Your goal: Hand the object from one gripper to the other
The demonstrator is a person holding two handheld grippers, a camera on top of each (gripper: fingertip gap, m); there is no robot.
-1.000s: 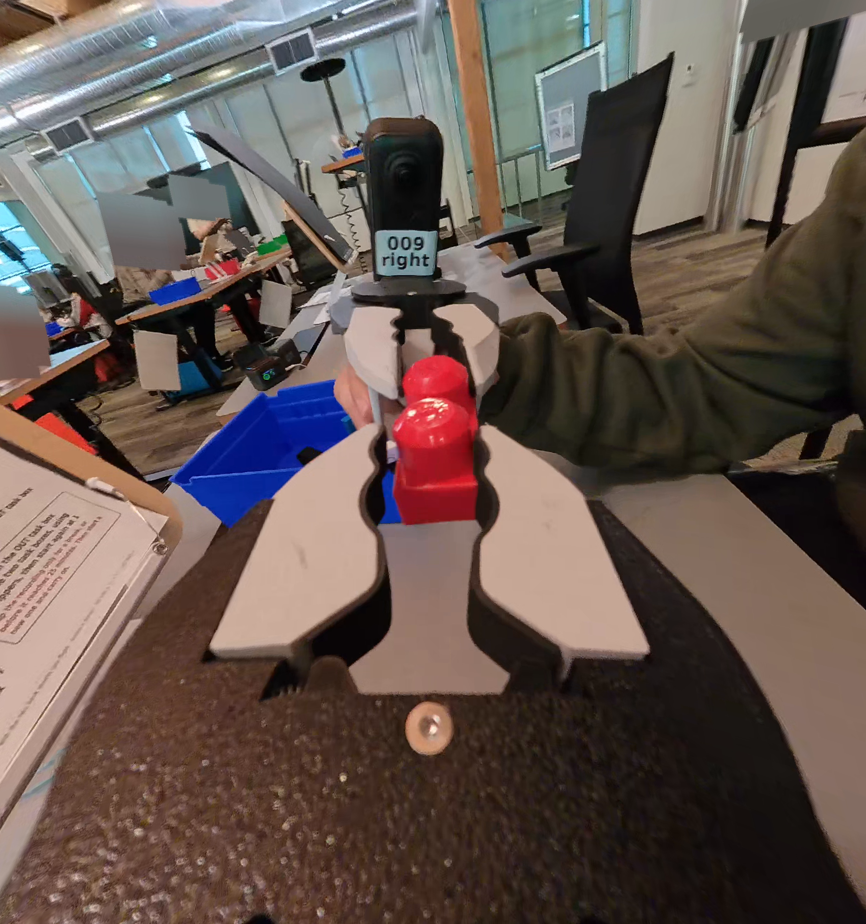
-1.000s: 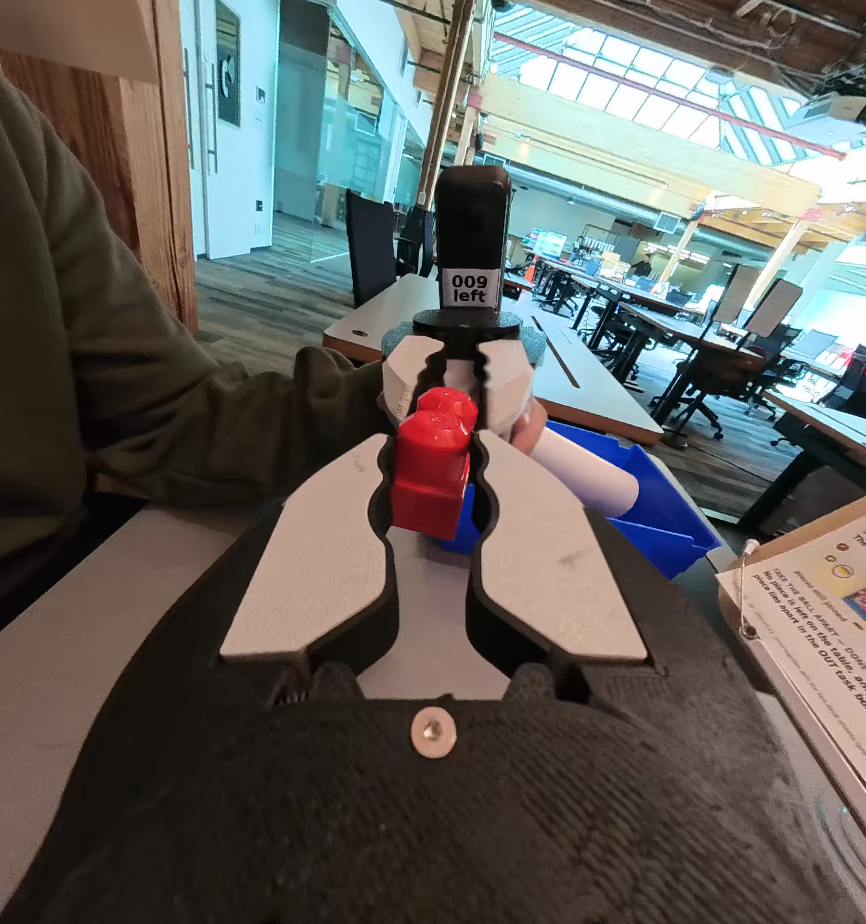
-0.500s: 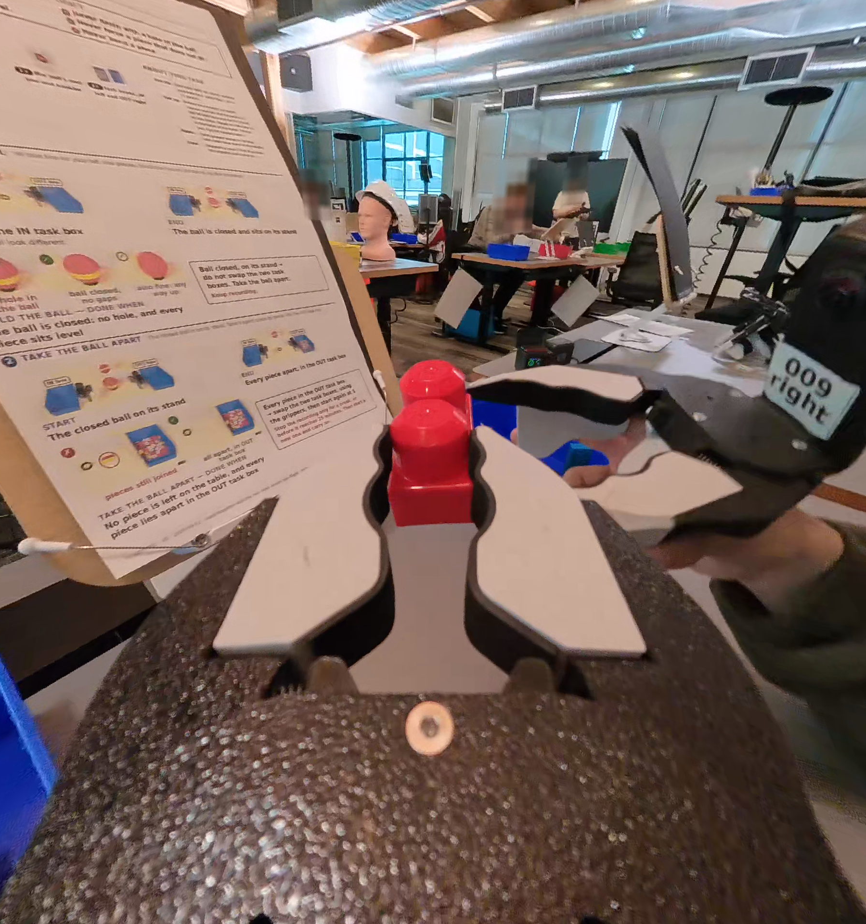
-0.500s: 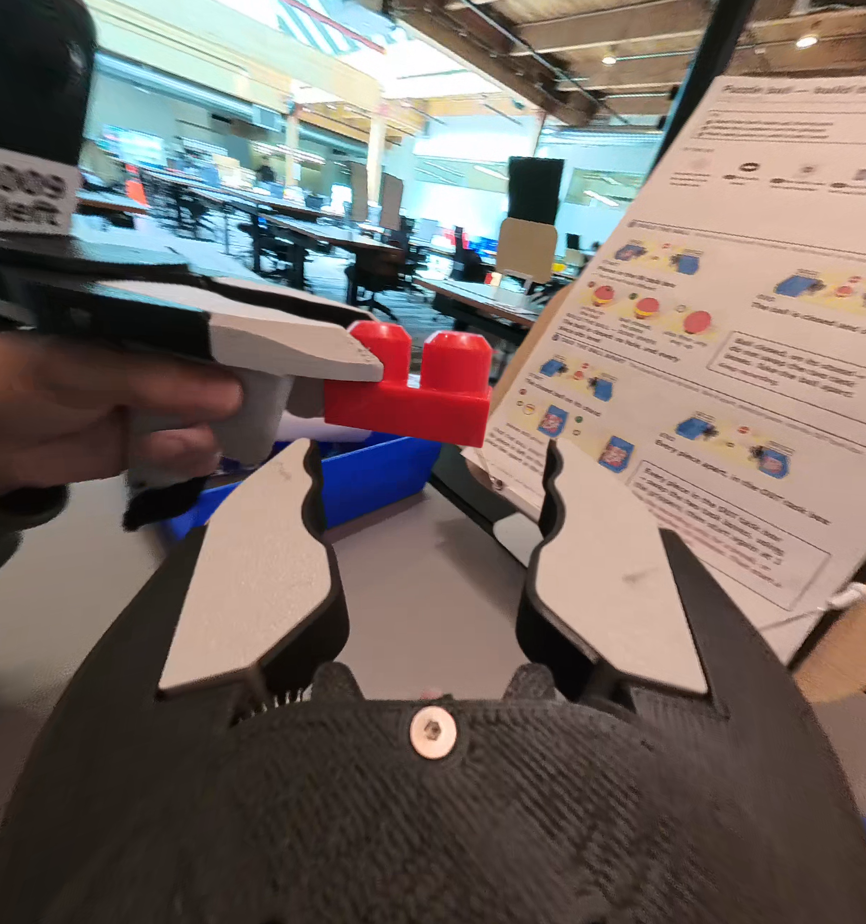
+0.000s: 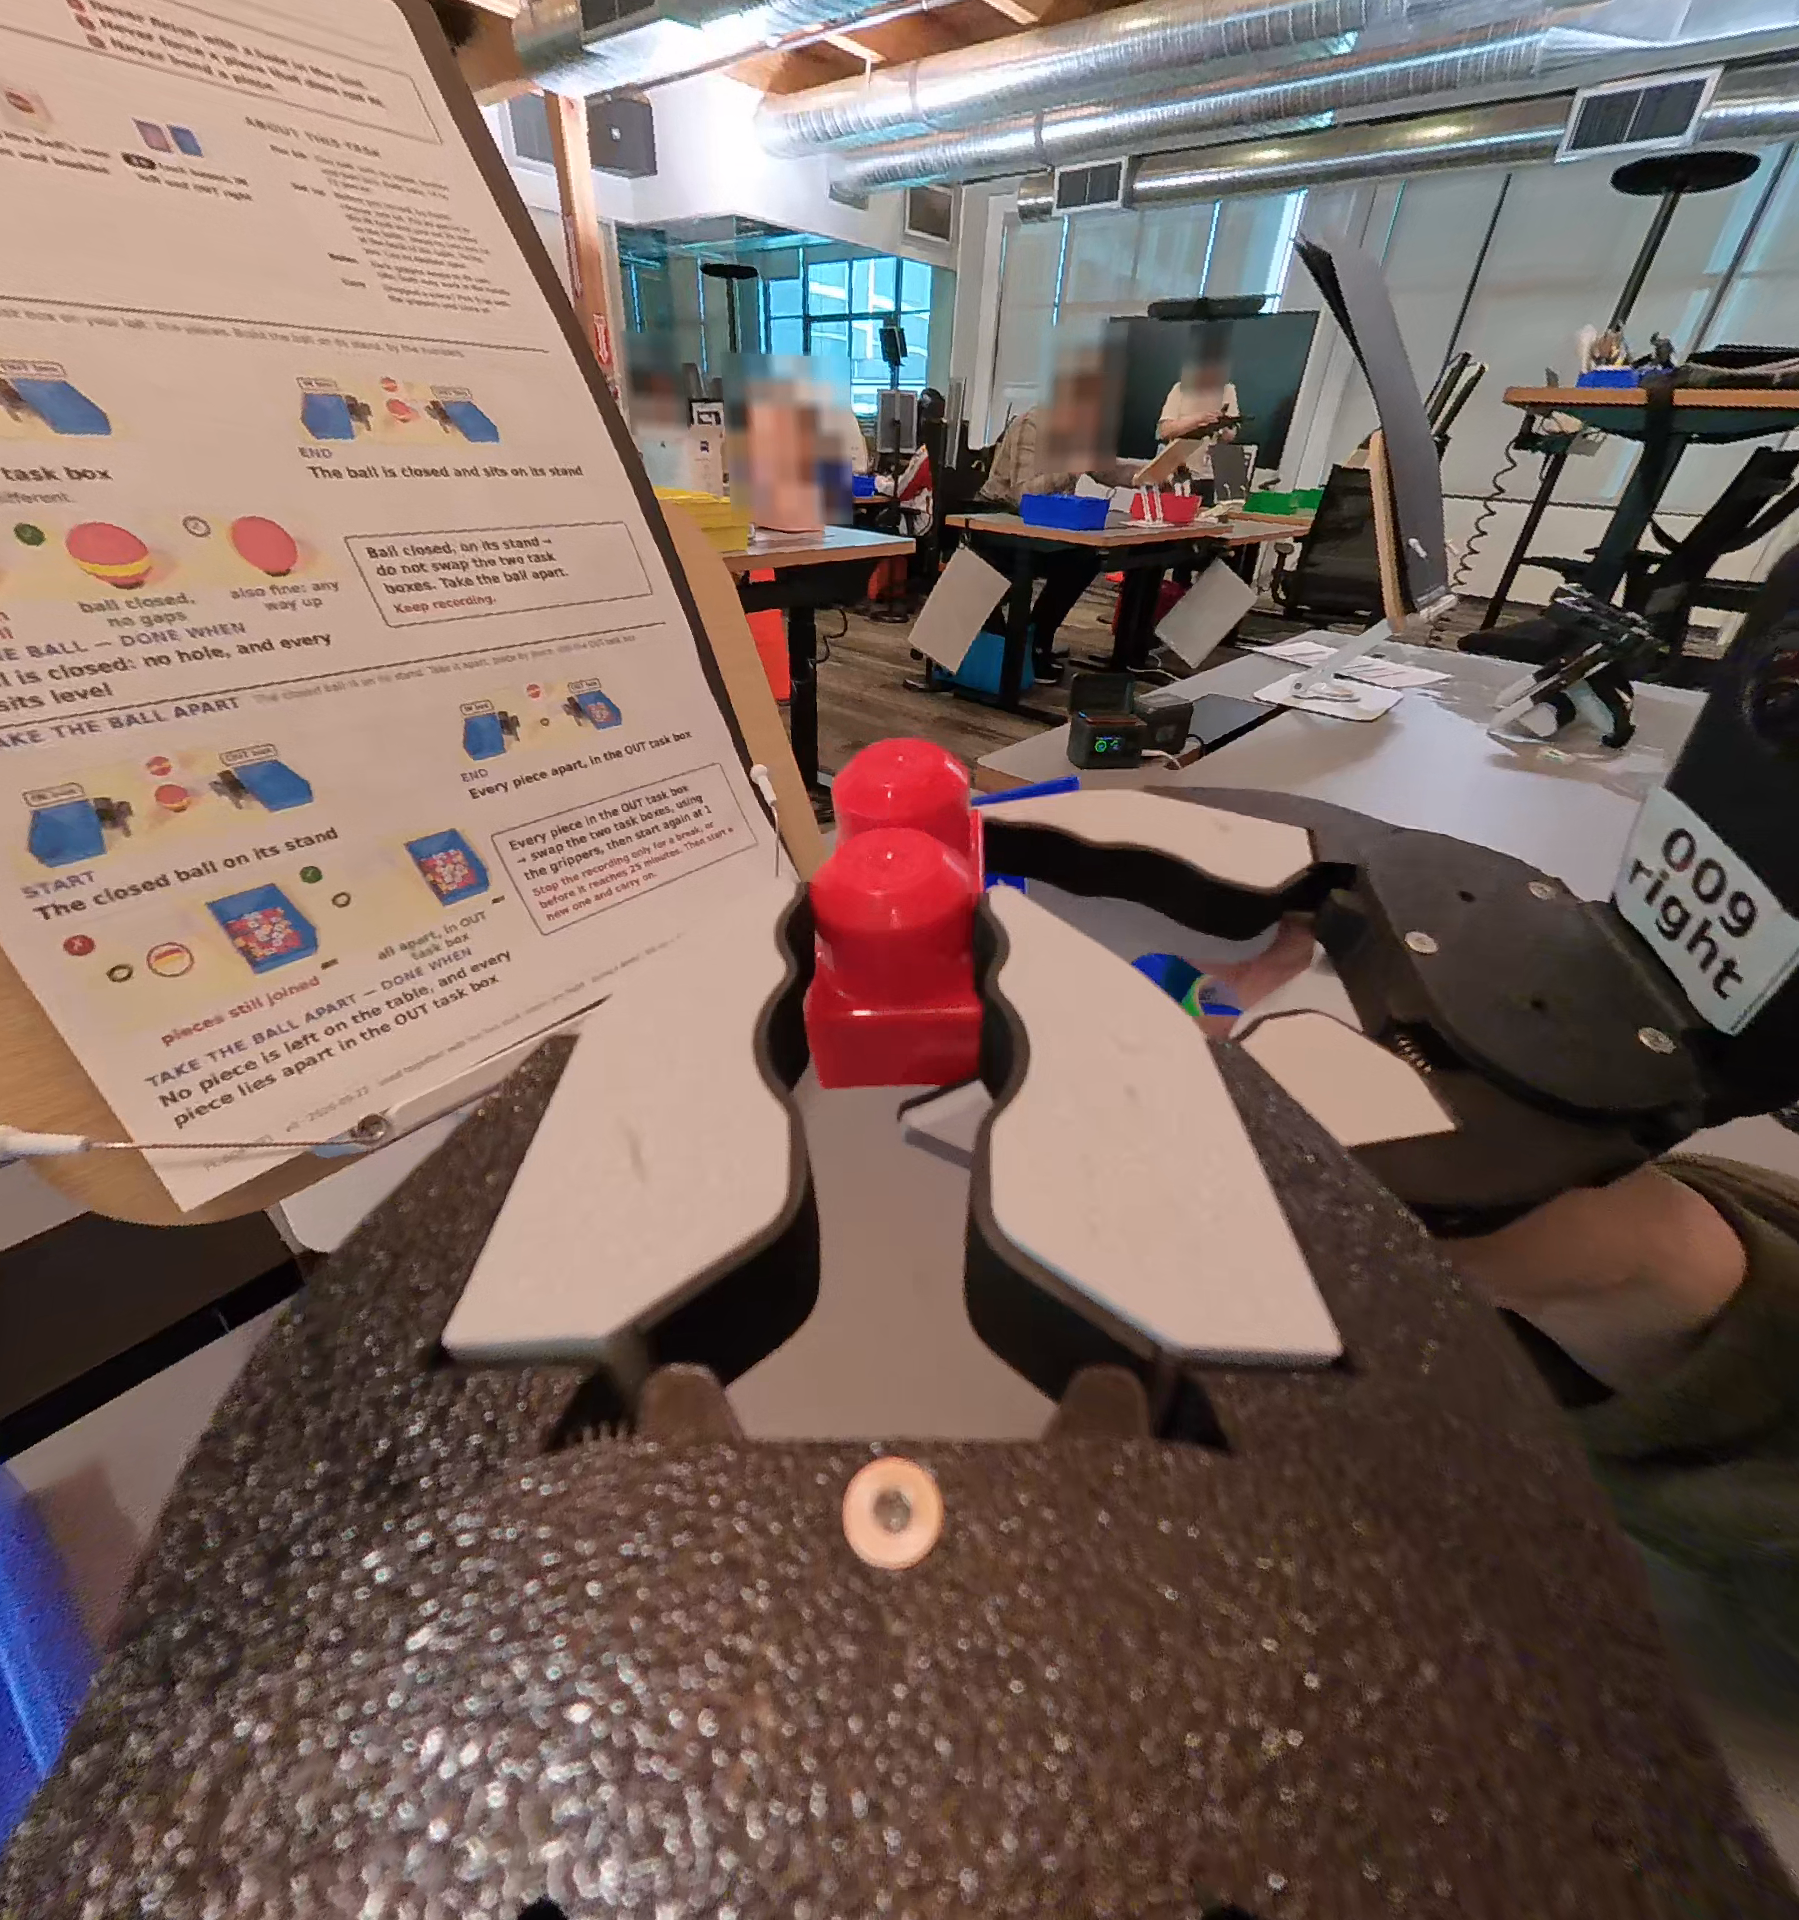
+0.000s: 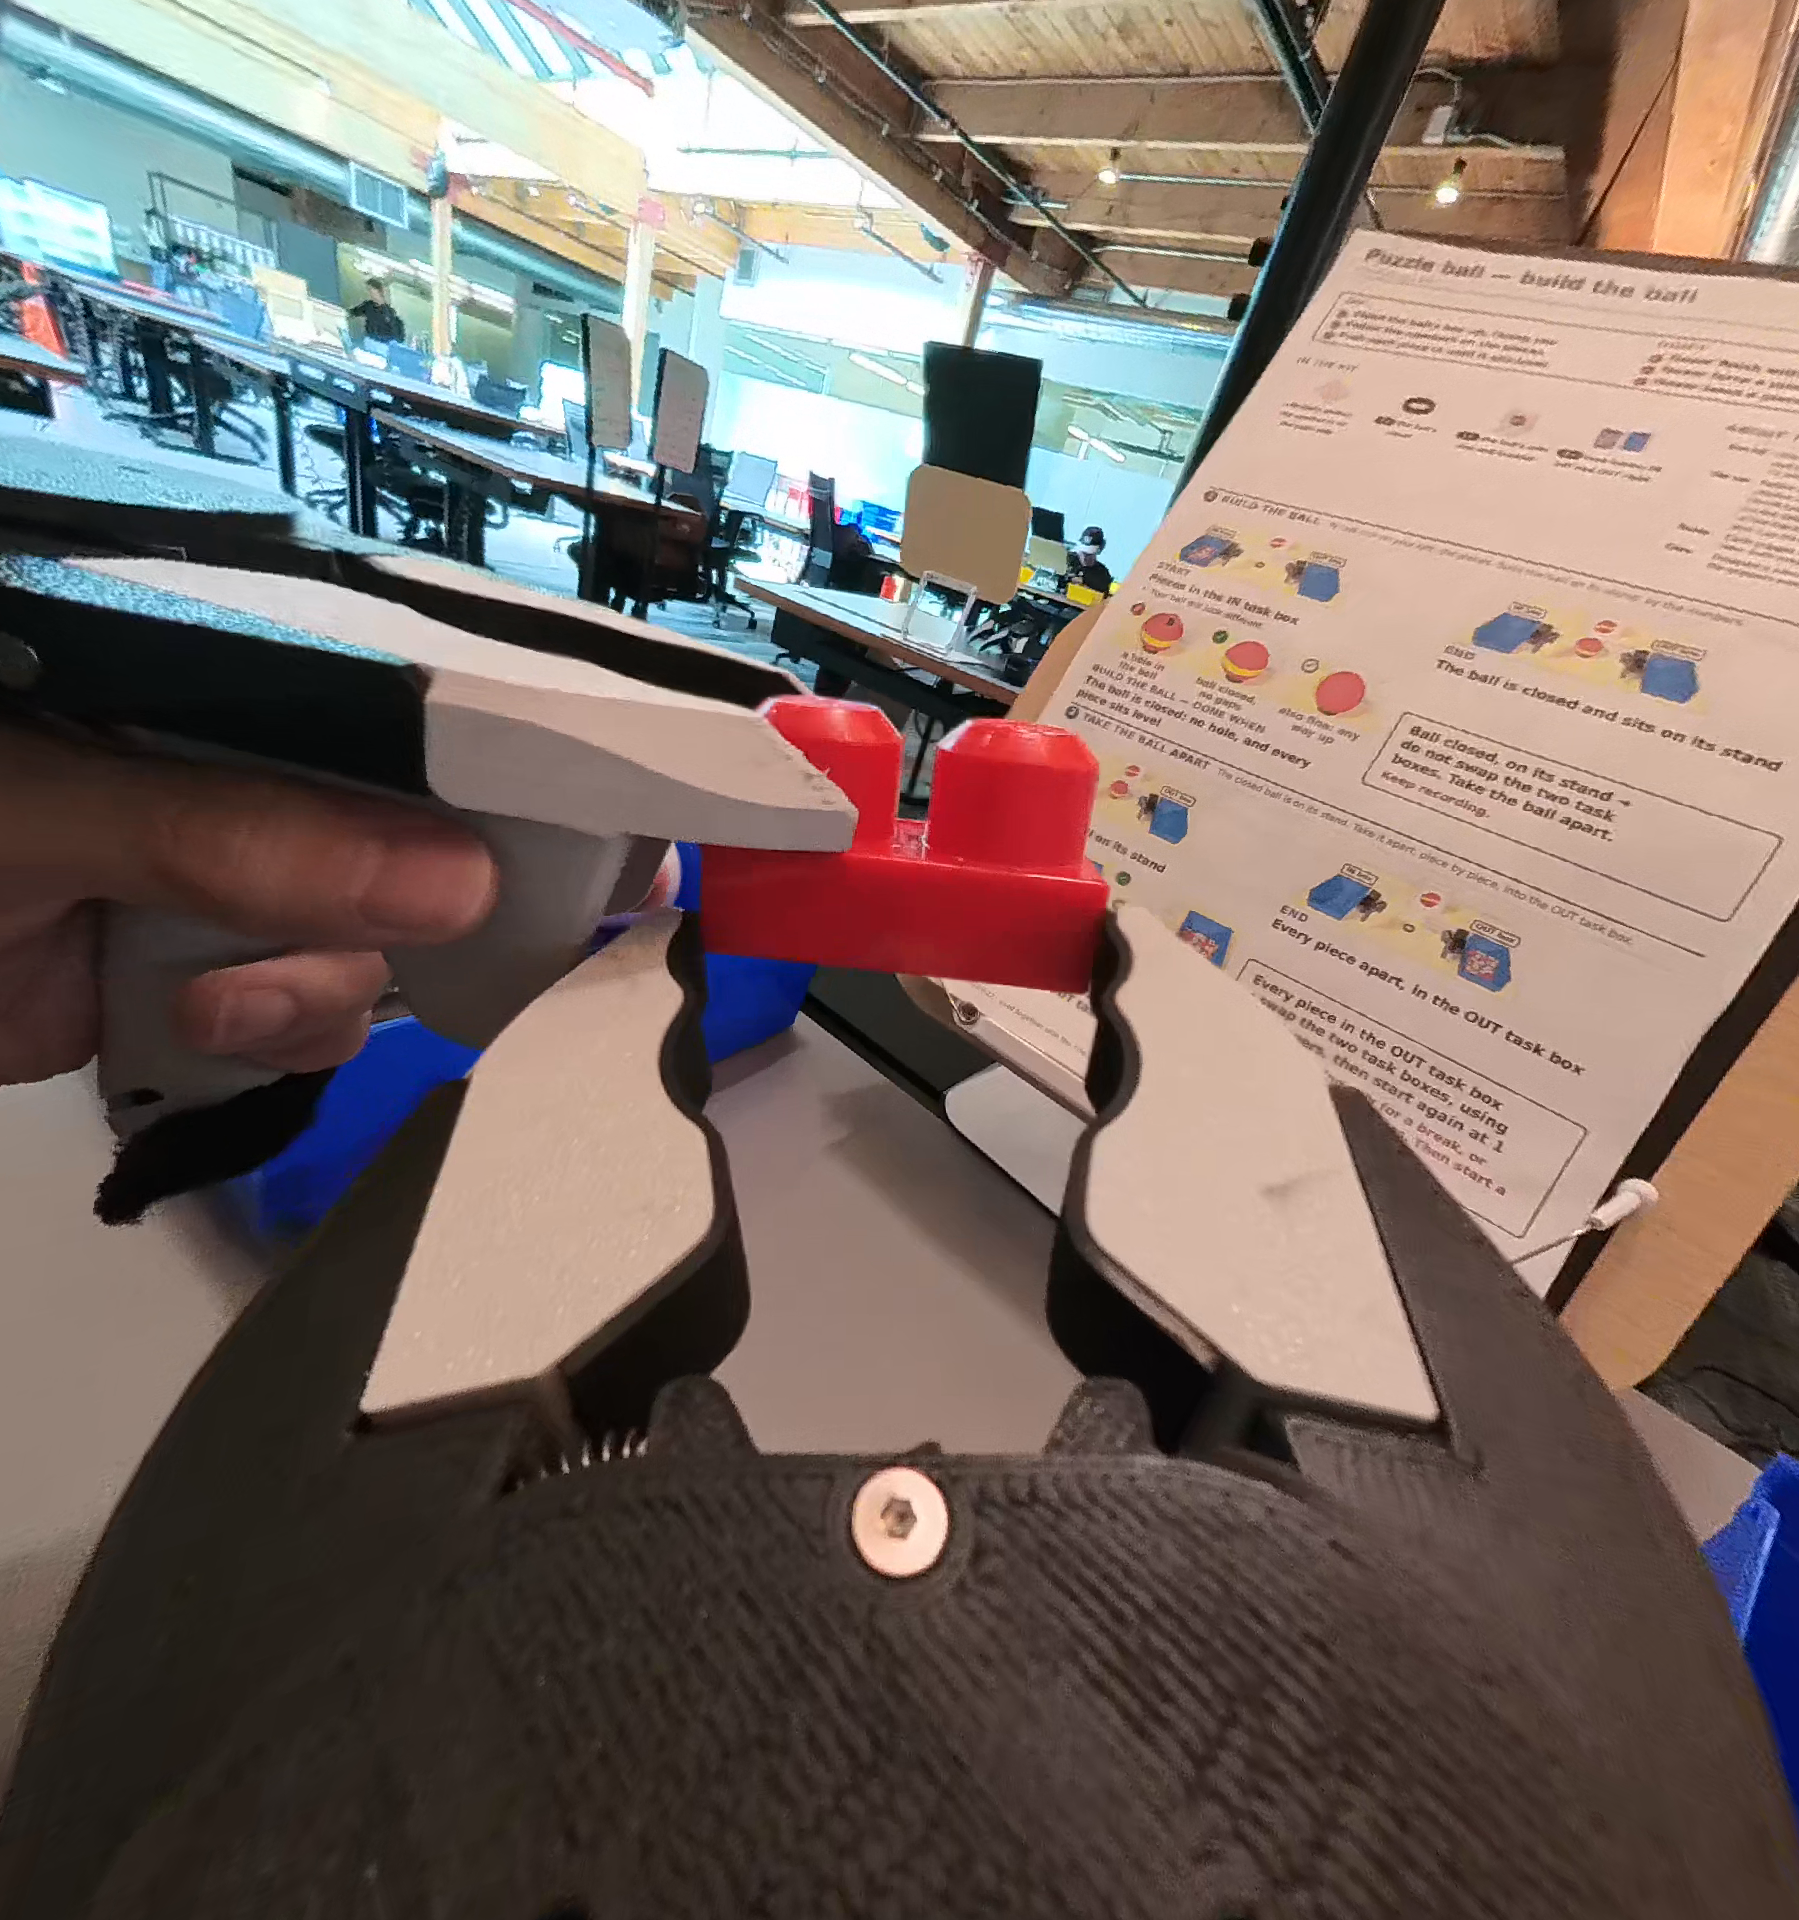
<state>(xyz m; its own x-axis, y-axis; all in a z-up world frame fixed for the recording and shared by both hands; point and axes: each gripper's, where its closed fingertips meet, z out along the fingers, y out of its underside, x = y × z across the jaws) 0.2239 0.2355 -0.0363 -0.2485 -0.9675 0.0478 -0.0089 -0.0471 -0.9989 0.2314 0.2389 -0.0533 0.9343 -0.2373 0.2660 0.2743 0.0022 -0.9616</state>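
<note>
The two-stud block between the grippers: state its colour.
The block is solid red, studs and base alike. It shows best in the right wrist view, seen side-on.

Pinching the red block [image 5: 890, 997] by its long sides with the left gripper [image 5: 890, 935], jaws narrow. Meeting it crosswise with the right gripper [image 6: 900, 935], jaws wide, fingertips [image 6: 682, 966] against both block ends. Wrapping the left hand [image 6: 199, 914] around that gripper's handle.

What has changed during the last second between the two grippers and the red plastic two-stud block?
A second ago the right gripper faced the left gripper head-on, both closed around the red plastic two-stud block. It then opened and swung to the side, and its fingers now bracket the block's two ends; a firm grip is not certain. The left gripper stayed shut on the block.
</note>
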